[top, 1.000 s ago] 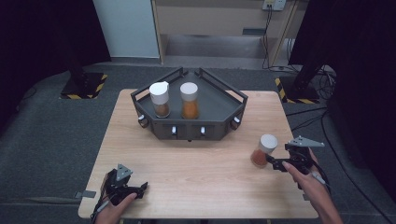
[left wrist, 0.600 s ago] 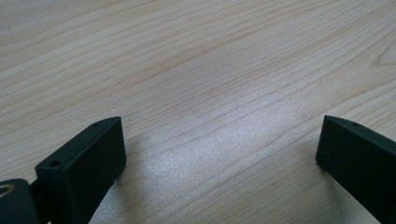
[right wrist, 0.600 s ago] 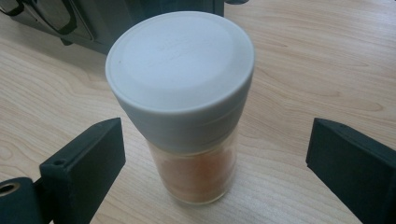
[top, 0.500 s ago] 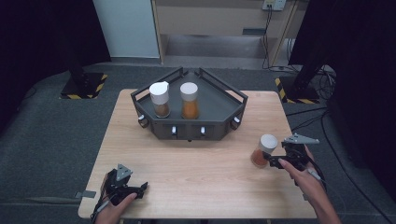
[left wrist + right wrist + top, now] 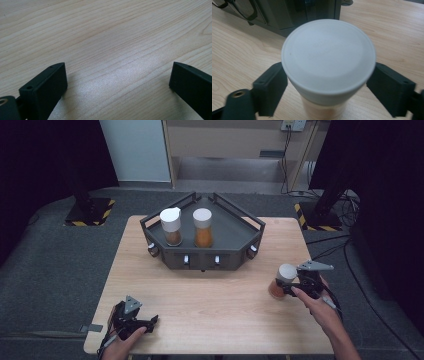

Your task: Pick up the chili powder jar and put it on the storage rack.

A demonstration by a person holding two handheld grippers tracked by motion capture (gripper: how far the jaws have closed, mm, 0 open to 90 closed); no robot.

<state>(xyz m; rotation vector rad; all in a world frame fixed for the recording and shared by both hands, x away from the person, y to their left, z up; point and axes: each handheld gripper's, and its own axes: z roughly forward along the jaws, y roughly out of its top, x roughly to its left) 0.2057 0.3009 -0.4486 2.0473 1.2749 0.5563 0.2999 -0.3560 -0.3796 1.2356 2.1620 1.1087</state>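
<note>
Right gripper view looks down on the white lid of a spice jar (image 5: 328, 62) standing between the two black jaws of the right gripper (image 5: 328, 90); the jaws have just been closing, and they now sit at both sides of the jar just under the lid, seemingly pressing on it, though the contact itself is hidden beneath the rim. In the high view this jar (image 5: 281, 281) stands near the table's (image 5: 220, 320) right edge, at about four o'clock from the dark grey rack (image 5: 202, 251), which already holds two similar jars (image 5: 171, 226) (image 5: 203, 227). The left gripper (image 5: 134, 320) rests at the near left corner, its jaws wide apart over bare wood with nothing between them.

The grip is high on the jar, close to the lid. I judge that if the squeeze is light, the smooth body could slip or swing once lifted, spilling nothing but tipping onto the table. Carried toward the rack at eleven o'clock, its base could also clip the raised front rail or knock a neighbouring jar.
</note>
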